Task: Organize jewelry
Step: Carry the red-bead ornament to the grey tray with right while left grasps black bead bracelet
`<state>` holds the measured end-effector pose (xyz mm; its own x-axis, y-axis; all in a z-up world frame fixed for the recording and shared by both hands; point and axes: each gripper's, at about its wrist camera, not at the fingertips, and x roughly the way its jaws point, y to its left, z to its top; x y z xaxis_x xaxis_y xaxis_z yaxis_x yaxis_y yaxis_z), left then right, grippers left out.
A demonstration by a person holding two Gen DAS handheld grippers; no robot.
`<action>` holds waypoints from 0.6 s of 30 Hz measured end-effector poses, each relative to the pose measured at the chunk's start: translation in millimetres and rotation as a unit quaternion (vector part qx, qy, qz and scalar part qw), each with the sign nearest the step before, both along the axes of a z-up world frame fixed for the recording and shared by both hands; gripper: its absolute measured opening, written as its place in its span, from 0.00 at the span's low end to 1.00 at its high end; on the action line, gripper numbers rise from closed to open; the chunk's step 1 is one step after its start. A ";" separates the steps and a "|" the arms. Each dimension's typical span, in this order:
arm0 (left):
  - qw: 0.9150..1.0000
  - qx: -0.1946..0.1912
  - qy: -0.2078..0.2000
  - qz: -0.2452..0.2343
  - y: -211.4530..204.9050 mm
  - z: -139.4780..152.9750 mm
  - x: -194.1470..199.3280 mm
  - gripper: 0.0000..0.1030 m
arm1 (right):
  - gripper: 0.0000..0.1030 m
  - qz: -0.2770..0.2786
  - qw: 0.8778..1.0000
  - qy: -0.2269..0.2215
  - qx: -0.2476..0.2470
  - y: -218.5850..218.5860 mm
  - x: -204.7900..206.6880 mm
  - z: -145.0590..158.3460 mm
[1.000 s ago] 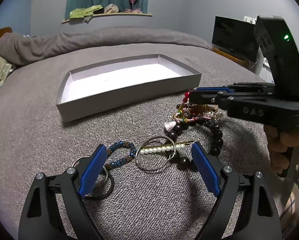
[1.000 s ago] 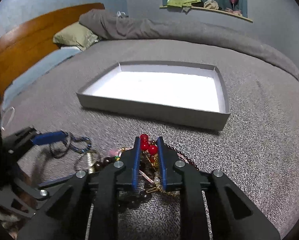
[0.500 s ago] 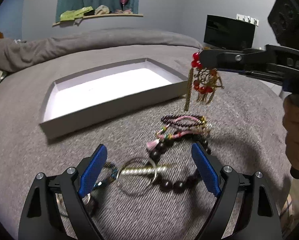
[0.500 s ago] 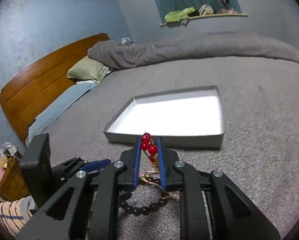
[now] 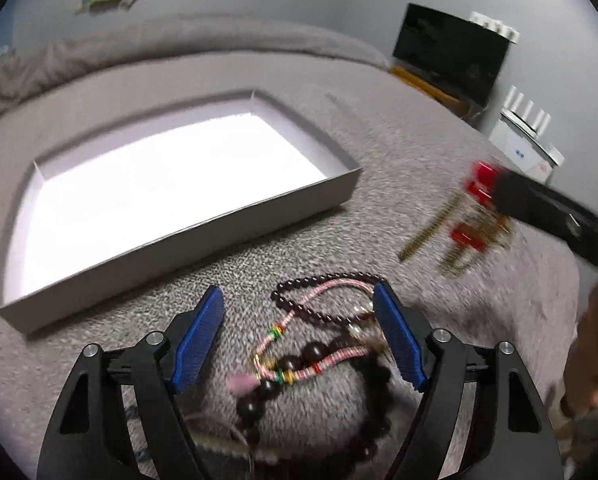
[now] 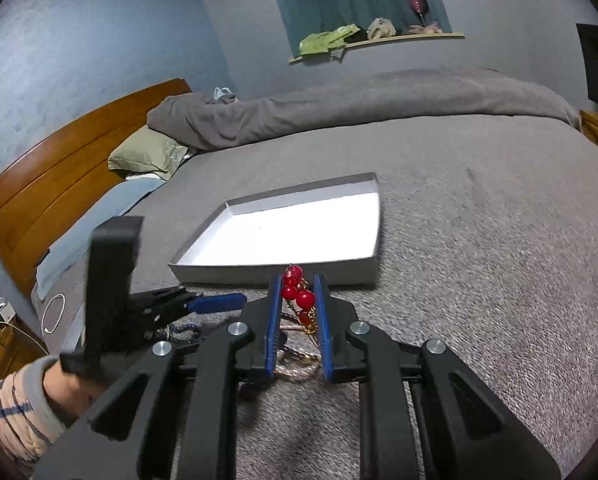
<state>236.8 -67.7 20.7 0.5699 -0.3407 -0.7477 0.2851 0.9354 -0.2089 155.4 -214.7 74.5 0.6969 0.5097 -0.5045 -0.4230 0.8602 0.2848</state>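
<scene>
With the right gripper [image 6: 297,300] clamped on the red-beaded gold charm ornament [image 6: 295,290] and the left gripper [image 5: 299,336] spread wide above the bracelets, carry the ornament past the near wall of the shallow grey cardboard tray [image 6: 275,274] before letting go.

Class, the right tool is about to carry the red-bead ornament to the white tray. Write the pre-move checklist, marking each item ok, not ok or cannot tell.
1. Right tool shut on the red-bead gold-tassel ornament: ok.
2. Ornament lifted off the grey bedspread: ok; it hangs in the air in the left wrist view.
3. Shallow white cardboard tray has bare floor ahead: ok.
4. Tassels free of the pink braided cord bracelet: cannot tell, motion blur.
5. Left tool open and holding nothing: ok.
</scene>
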 end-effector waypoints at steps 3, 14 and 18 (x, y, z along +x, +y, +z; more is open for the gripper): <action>0.999 -0.017 0.037 0.005 0.0 -9.3 15.2 0.60 | 0.16 -0.005 1.000 0.003 0.002 -6.2 -0.1 -5.2; 0.996 -0.077 0.049 0.011 7.9 -9.5 18.0 0.06 | 0.16 -0.013 1.000 0.010 0.013 -14.9 0.7 -13.5; 0.994 -0.103 0.034 0.004 11.4 0.8 13.5 0.06 | 0.16 -0.013 1.000 0.009 0.013 -14.7 0.3 -13.6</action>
